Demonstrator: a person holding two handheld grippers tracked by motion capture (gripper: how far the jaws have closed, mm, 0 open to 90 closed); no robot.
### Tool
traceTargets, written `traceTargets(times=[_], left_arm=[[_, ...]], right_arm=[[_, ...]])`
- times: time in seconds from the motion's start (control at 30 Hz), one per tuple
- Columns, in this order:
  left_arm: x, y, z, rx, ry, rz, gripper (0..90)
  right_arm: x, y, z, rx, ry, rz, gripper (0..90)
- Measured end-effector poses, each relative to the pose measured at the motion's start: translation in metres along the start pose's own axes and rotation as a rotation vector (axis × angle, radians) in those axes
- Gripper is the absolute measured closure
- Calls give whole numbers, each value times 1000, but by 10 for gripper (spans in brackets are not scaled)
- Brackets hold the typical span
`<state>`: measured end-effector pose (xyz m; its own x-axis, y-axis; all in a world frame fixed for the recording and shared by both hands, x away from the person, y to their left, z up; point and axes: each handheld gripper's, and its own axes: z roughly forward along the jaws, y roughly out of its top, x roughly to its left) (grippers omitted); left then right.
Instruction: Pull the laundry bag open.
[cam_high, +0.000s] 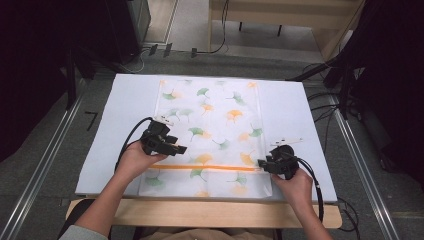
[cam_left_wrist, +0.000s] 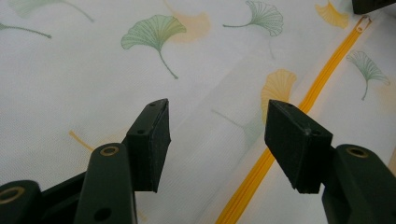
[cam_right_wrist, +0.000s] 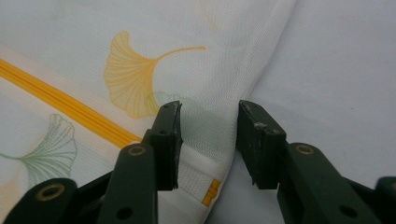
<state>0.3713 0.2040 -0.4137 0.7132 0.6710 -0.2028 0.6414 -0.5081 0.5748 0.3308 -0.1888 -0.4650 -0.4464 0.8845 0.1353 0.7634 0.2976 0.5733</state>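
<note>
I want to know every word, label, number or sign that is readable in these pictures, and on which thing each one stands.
None: no readable text stands on anything.
The white mesh bag bears only green and orange leaf prints and an orange zipper, no letters.
The black mark on the floor is a bent line, not a readable sign.
The left gripper and right gripper show no markings.

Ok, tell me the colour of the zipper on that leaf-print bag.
Orange-yellow: the zipper runs across the white leaf-print bag, clearest in the left gripper view.
</note>
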Motion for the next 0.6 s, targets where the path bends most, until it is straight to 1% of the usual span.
traceTargets(times=[0.03,0.07,0.1,0.13,0.23,0.3,0.33,0.4,0.43,0.47,0.5,0.57,0.6], left_arm=[[-1,0,1,1,1,-2,410],[-1,0,2,-1,-1,-1,410],[-2,1,2,2,-1,2,410],[-2,1,2,2,-1,2,410],[-5,2,4,3,-9,9,411],[-7,3,6,5,-15,12,413],[-9,3,6,10,-16,19,415],[-11,4,8,8,-29,22,419],[-13,5,9,6,-32,22,426],[-16,6,11,3,-40,28,430],[-16,6,11,3,-40,28,434],[-21,7,13,5,-56,39,439],[-25,8,15,6,-68,48,447]], right_arm=[[2,-1,1,-6,-17,-6,665],[5,-1,1,-8,-38,-34,681],[7,-2,1,-11,-50,-50,703],[7,-2,1,-11,-50,-50,703],[5,-1,1,-12,-37,-41,813],[4,-1,2,-14,-18,-42,887],[4,-1,2,-12,-7,-38,899],[3,1,2,1,5,-39,900],[-1,3,1,9,41,-19,900],[-1,4,1,7,57,-13,900],[-1,4,1,7,57,-13,900],[-2,6,-2,-8,83,-5,900],[-2,8,-8,-31,110,6,900]])
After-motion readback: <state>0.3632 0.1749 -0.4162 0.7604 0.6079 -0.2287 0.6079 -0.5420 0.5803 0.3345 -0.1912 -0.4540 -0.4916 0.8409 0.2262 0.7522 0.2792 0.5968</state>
